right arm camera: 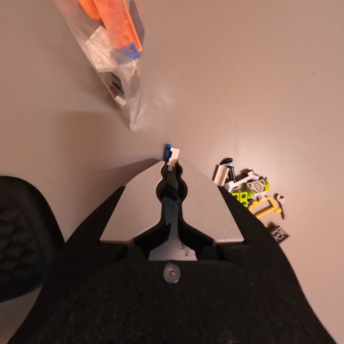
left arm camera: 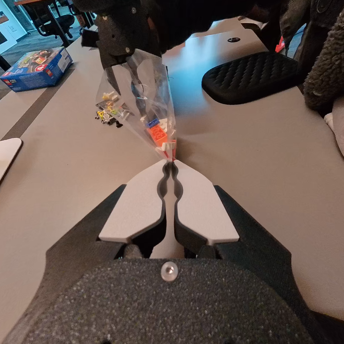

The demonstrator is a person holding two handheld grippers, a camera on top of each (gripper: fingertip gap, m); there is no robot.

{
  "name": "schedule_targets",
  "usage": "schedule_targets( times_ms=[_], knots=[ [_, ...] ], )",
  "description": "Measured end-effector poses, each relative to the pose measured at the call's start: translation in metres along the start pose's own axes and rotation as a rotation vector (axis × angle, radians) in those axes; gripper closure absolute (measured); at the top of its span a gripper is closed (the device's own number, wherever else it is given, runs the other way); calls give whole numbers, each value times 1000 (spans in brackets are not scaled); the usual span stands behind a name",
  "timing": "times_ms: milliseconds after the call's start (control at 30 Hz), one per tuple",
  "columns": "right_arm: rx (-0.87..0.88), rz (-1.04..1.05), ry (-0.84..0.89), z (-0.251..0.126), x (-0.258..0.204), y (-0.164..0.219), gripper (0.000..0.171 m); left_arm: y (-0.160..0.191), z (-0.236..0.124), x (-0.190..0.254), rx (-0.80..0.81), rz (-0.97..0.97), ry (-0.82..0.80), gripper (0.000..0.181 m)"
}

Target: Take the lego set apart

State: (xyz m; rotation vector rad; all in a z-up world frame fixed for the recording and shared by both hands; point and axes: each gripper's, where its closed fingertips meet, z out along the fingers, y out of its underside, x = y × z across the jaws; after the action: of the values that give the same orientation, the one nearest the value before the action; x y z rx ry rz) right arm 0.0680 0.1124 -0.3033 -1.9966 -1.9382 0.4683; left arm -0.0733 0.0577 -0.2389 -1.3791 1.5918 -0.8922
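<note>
My left gripper (left arm camera: 169, 162) is shut on the bottom corner of a clear plastic bag (left arm camera: 141, 89) and holds it stretched above the table. An orange brick (left arm camera: 158, 133) and blue and white pieces lie inside the bag. The bag also shows in the right wrist view (right arm camera: 119, 65), at the upper left. My right gripper (right arm camera: 172, 162) is shut on a small white and blue lego piece (right arm camera: 174, 153) that sticks out past its tips. In the left wrist view the right gripper (left arm camera: 128, 87) is at the bag's upper, open end.
A pile of loose lego parts (right arm camera: 247, 189) lies on the grey table (left arm camera: 242, 167), to the right of my right gripper. A blue lego box (left arm camera: 37, 70) sits far left. A black padded rest (left arm camera: 249, 76) lies to the right. A white board (left arm camera: 7, 154) is at the left edge. One gripper's finger ends stand about 15 cm off the other's.
</note>
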Motion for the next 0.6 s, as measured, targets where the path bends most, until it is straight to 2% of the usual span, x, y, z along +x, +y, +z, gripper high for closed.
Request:
schedule_targets(
  times_ms=[133, 267, 333, 467, 600],
  knots=[
    [57, 23, 14, -7, -3, -5, 164, 0, 0, 0, -1, 3, -1, 180],
    [128, 9, 44, -31, -3, -23, 164, 0, 1, 0, -1, 3, 0, 180],
    [179, -19, 78, -51, 0, -42, 164, 0, 1, 1, -2, 5, -1, 180],
    [356, -103, 109, -94, -5, -104, 164, 0, 1, 1, -3, 7, 0, 180],
    [344, -168, 100, -89, -15, -131, 161, -1, 1, 1, -6, 16, -5, 180]
  ],
)
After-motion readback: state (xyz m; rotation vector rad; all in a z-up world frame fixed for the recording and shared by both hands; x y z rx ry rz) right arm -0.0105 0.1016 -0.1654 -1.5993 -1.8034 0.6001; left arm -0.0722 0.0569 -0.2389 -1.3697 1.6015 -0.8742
